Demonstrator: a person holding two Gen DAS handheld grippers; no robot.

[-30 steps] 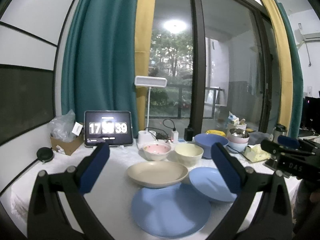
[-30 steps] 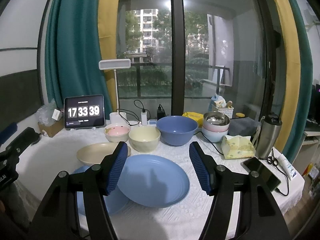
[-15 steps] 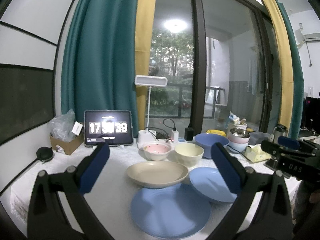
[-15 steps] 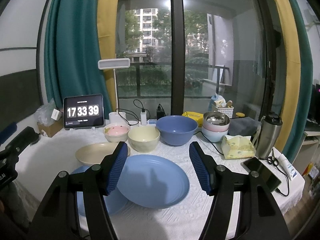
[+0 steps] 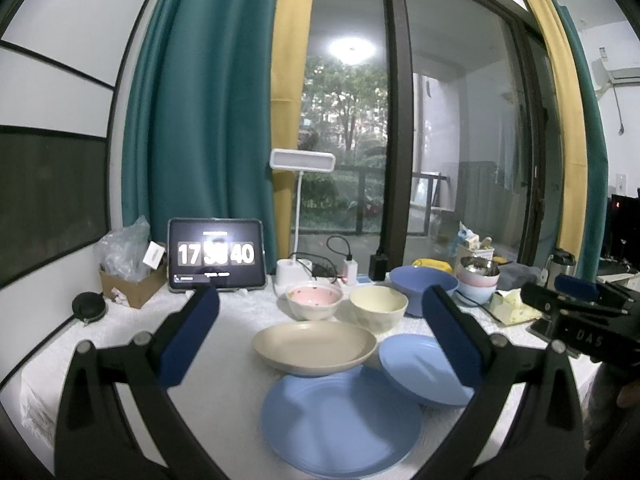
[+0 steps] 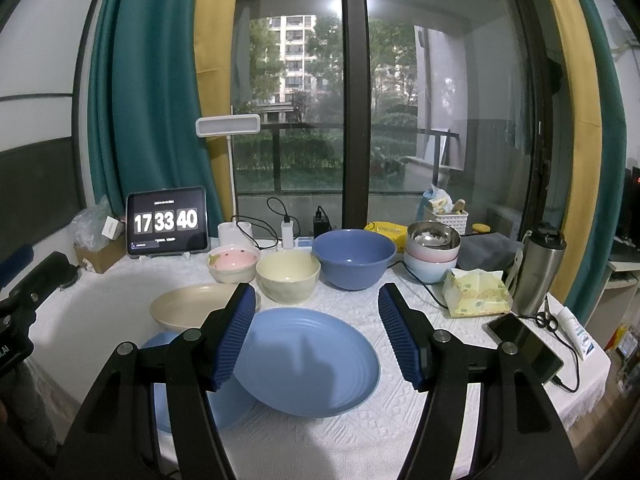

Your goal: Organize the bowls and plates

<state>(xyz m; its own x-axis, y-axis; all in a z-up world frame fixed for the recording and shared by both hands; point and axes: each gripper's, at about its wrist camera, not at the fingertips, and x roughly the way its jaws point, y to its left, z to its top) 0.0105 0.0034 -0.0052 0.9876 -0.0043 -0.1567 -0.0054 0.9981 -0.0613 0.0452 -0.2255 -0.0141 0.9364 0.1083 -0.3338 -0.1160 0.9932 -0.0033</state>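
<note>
On the white table lie a large blue plate [image 5: 340, 424], a smaller blue plate [image 5: 420, 368] overlapping its right edge, and a beige plate [image 5: 314, 346] behind them. Further back stand a pink bowl [image 5: 314, 299], a cream bowl [image 5: 378, 306] and a big blue bowl [image 5: 422, 285]. My left gripper [image 5: 320, 336] is open and empty, held above the plates. My right gripper [image 6: 316, 336] is open and empty above the smaller blue plate [image 6: 306, 360]; the beige plate [image 6: 188, 306], cream bowl [image 6: 288, 274] and blue bowl [image 6: 354, 258] lie beyond.
A tablet clock [image 6: 167, 220], a desk lamp [image 6: 228, 126] and chargers stand at the back. Stacked bowls [image 6: 432, 248], a tissue pack [image 6: 476, 292], a steel flask [image 6: 538, 268] and a phone [image 6: 524, 346] crowd the right. A cardboard box [image 5: 128, 288] sits back left.
Nothing has visibly moved; only the clock's seconds changed from 39 to 40.
</note>
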